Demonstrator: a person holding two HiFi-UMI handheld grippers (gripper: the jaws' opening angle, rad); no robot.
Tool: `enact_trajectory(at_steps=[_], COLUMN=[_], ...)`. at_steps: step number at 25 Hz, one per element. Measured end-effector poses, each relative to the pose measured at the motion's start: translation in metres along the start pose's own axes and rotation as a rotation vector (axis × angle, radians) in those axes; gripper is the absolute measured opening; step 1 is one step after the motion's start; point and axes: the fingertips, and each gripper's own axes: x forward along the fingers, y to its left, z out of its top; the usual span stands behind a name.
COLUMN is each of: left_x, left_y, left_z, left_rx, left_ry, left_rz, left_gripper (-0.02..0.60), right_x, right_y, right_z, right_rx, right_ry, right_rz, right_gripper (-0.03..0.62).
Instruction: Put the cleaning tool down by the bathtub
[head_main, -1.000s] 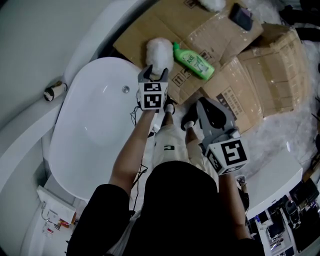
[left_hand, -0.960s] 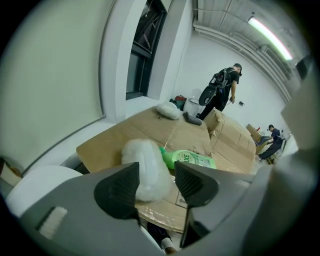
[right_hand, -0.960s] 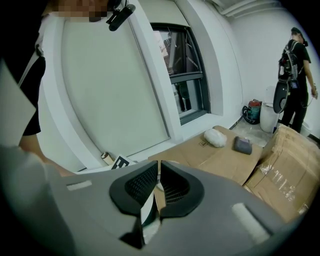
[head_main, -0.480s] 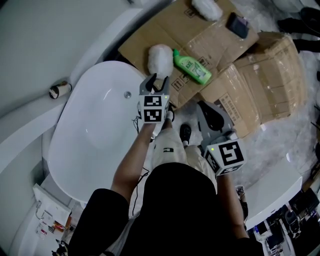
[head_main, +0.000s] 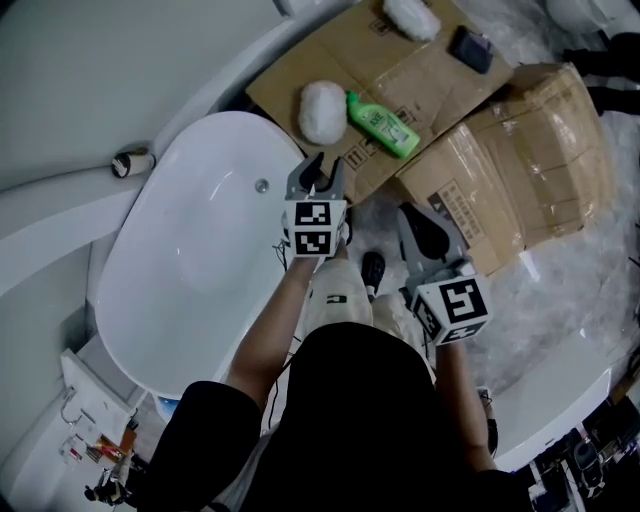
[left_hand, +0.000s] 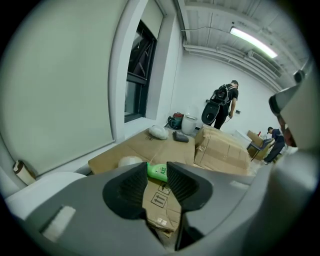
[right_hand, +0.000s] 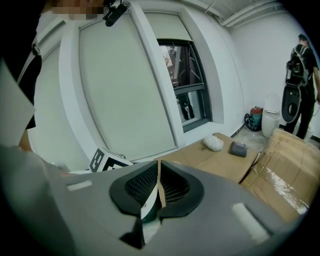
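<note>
Cardboard floor (head_main: 345, 60), puff (head_main: 322, 111) beyond left tool (head_main: 320, 166), empty jaws just narrowed

The bathtub (head_main: 190, 260) is seen at the left of the head view, with a roll (head_main: 131, 161) set on the ledge (head_main: 50, 205) at its upper left. Cardboard (head_main: 400, 70) is spread at upper centre beyond the tub's rim. On it a fluffy pad (head_main: 322, 111) is laid just left of a bottle (head_main: 383, 124), and a box (head_main: 530, 150) is placed further right.

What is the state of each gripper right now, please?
Left gripper: open and empty; its jaws have just been closing.
Right gripper: shut, nothing held.
</note>
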Motion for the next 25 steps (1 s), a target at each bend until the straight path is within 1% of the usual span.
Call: enact_trajectory(at_steps=[7, 12, 18, 22, 25], left_x=[-0.048, -0.084, -0.127, -0.157, -0.181], left_y=[-0.044, -0.073, -0.1, -0.118, -0.129], left_z=[-0.01, -0.015, -0.031, -0.041, -0.041], left_rx=[0.023, 0.011, 0.012, 0.013, 0.025], left_ry=[-0.017, -0.051, -0.085, -0.093, -0.112], left_rz=[0.018, 0.052, 0.09, 0.112, 0.129], left_gripper=[0.103, 0.09, 0.069, 0.06, 0.052], right_x=[-0.058, -0.1, -0.143, -0.169, -0.183], right_y=[0.007, 0.012, 0.029, 0.04, 0.047], right_z=[-0.015, -0.026, -0.039, -0.047, -0.049], right_rx=[-0.022, -0.047, -0.09, -0.117, -0.138], right_ry=[-0.058, -0.082, -0.115, -0.139, -0.161], right_rz=[0.018, 0.041, 0.081, 0.111, 0.137], right_gripper=[0.012, 0.012, 0.012, 0.012, 0.012])
